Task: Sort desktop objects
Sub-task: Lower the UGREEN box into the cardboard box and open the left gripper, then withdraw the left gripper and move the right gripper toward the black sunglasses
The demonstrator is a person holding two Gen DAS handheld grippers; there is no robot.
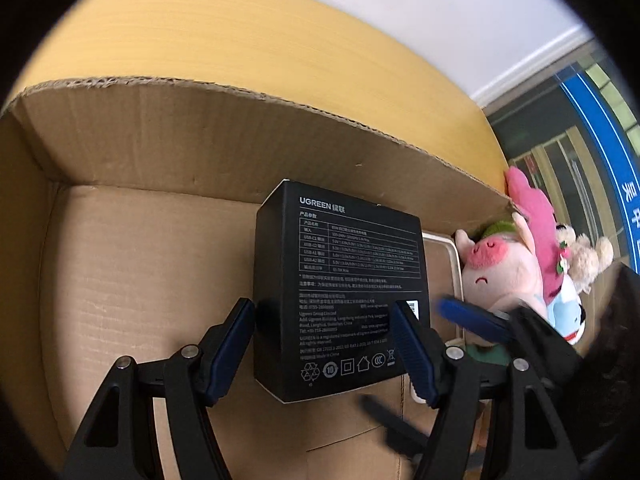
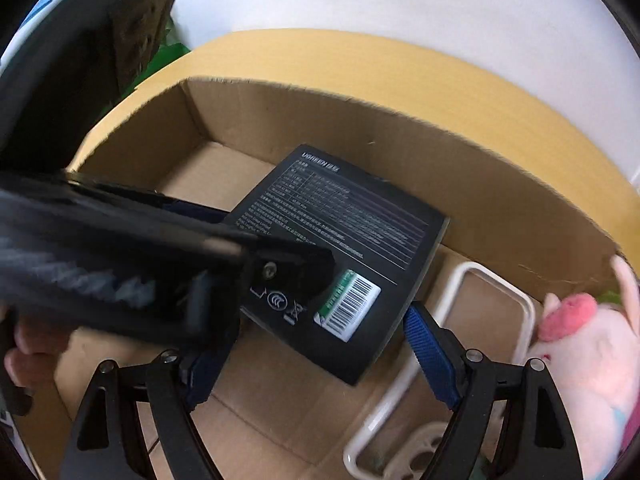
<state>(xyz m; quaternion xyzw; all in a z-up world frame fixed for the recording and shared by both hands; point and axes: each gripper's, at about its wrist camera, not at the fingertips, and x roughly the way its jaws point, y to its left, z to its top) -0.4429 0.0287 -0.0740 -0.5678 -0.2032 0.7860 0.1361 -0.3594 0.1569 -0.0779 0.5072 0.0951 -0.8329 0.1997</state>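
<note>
A black UGREEN box (image 1: 340, 280) with white print hangs tilted inside an open cardboard carton (image 1: 200, 132). My left gripper (image 1: 324, 344) is shut on it, one blue pad on each long side. In the right wrist view the same black box (image 2: 340, 220) shows a barcode sticker, and its near corner lies between the fingers of my right gripper (image 2: 316, 360). The right pad touches the box's right edge. The left pad is partly hidden behind the left gripper's black frame (image 2: 140, 256), which crosses that view. A blurred blue finger (image 1: 472, 316) of the right gripper shows beside the box.
The carton (image 2: 480, 184) stands on a yellow tabletop (image 2: 400, 64). A white plastic frame (image 2: 520, 300) lies on its floor. A pink pig plush (image 1: 500, 272) leans at its right end, with other plush toys (image 1: 588, 256) behind. A hand (image 2: 24, 352) holds the left gripper.
</note>
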